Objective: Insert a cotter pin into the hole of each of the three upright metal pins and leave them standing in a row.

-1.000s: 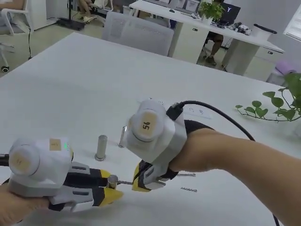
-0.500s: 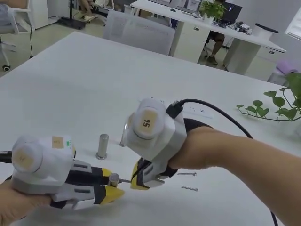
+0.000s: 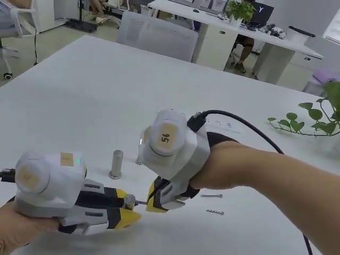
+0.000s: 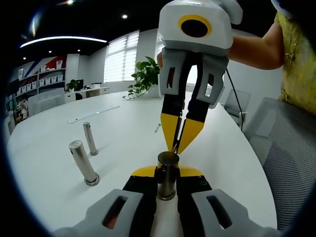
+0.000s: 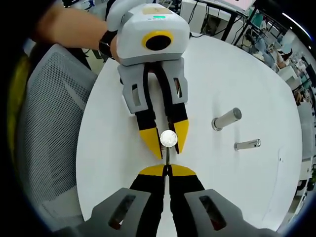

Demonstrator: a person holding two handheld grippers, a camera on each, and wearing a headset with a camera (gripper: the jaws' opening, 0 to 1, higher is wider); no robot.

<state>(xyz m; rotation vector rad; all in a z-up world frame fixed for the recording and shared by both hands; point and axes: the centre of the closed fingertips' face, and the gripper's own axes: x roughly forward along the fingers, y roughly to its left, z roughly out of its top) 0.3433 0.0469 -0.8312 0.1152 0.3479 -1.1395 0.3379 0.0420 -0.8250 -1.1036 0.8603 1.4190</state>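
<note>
- My left gripper (image 3: 126, 211) is clamped low on the nearest metal pin (image 4: 168, 170). The pin is a smooth steel cylinder with a flat round head, standing upright on the white table (image 3: 79, 95).
- My right gripper (image 5: 167, 170) is pinched tight on a thin wire cotter pin (image 5: 167, 154). Its tip is aimed at the shaft just under the head, and I cannot tell whether it has entered the hole.
- The wire looks slender and springy. If I come in off-axis, it could bend or skid off the polished round shaft.
- A sideways push could twist or tilt the slick cylinder in my left jaws.
- Two more pins (image 4: 83, 163) (image 4: 90, 139) stand just beyond, glossy with flanged bases. A stray sweep of either gripper could topple them.
- Two spare cotter pins (image 3: 211, 196) (image 3: 214, 212) lie flat to the right, where my right arm could brush them away.
</note>
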